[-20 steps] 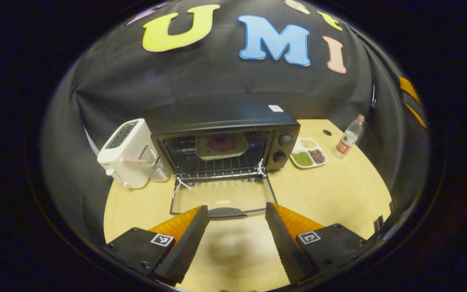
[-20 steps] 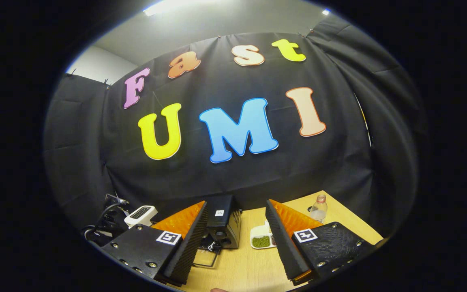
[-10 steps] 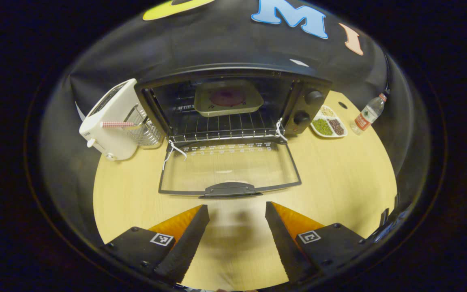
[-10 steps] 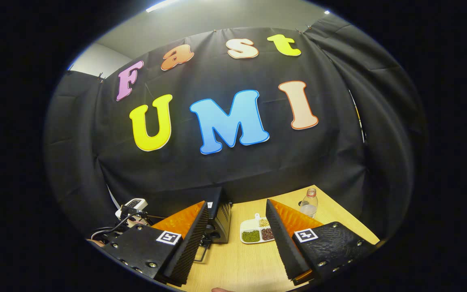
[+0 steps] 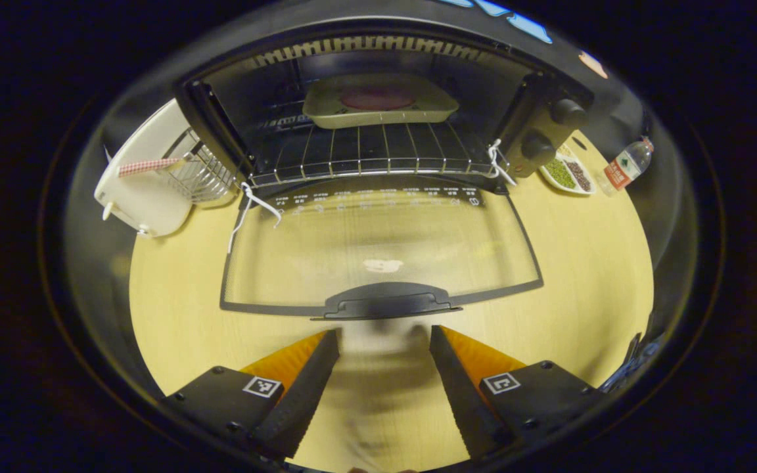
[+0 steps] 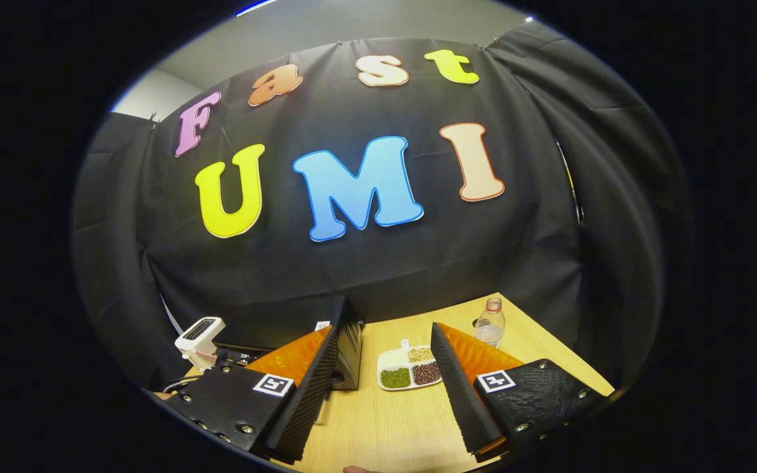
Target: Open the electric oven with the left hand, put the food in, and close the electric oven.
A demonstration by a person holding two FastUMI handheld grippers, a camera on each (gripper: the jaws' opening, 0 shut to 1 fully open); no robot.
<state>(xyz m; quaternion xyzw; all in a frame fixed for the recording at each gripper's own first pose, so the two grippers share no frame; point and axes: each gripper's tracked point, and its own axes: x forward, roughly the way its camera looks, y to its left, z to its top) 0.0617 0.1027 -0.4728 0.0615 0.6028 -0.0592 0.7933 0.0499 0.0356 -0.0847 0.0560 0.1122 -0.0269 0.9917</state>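
Booth with black cloth wall at the back; pale wooden surface (image 5: 569, 263) carries everything.

Left gripper view: oven (image 5: 378, 112) at far centre of the surface, door (image 5: 378, 253) folded fully down and lying flat toward the near side, glass panel see-through, dark handle (image 5: 388, 301) at its near edge. Inside, a wire rack (image 5: 365, 154) with a tray (image 5: 378, 108) set toward the back; a round dark-red piece of food (image 5: 377, 98) sits in the tray. Two knobs (image 5: 552, 128) on the oven's right panel. White string (image 5: 250, 203) tied at the left hinge corner, another at the right hinge corner.

White toaster (image 5: 138, 180) left of the oven, with a wire basket (image 5: 201, 174) between it and the oven. Right of the oven: a divided dish (image 5: 568, 174) of beans, then a water bottle (image 5: 625, 164) further right.

Left tool (image 5: 384, 341) sits just near of the door handle, fingers spread apart, nothing between them, not touching the handle.

Right gripper view: right tool (image 6: 382, 358) held above the surface, fingers spread, empty, aimed at the cloth wall. Oven seen from its right side, partly hidden behind the tool's left finger; divided dish and bottle lie between and beyond the fingers, toaster at far left.
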